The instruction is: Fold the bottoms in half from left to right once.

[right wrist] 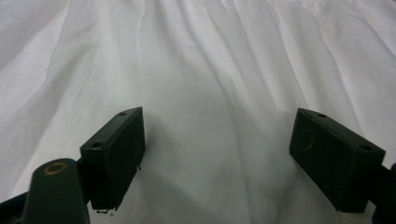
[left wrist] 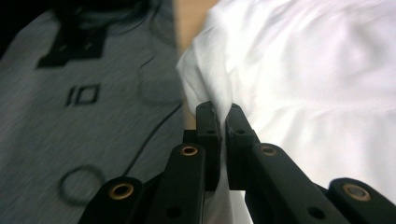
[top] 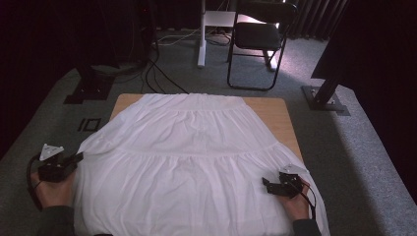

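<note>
A white tiered skirt [top: 192,157] lies spread over the wooden table [top: 282,120], its hem toward the person. My left gripper [top: 78,157] is at the skirt's left edge, and in the left gripper view its jaws are shut on a fold of the white skirt [left wrist: 303,93], pinched at the left gripper's tips [left wrist: 222,112]. My right gripper [top: 265,183] rests over the skirt's lower right part. In the right gripper view, the right gripper [right wrist: 217,140] stands open with smooth white skirt cloth [right wrist: 210,60] beneath and nothing clamped.
Grey carpet [top: 354,162] surrounds the table. A black folding chair [top: 258,37] and a white post stand behind it, with cables [top: 157,76] on the floor and dark stand bases at the left [top: 91,88] and right [top: 324,101].
</note>
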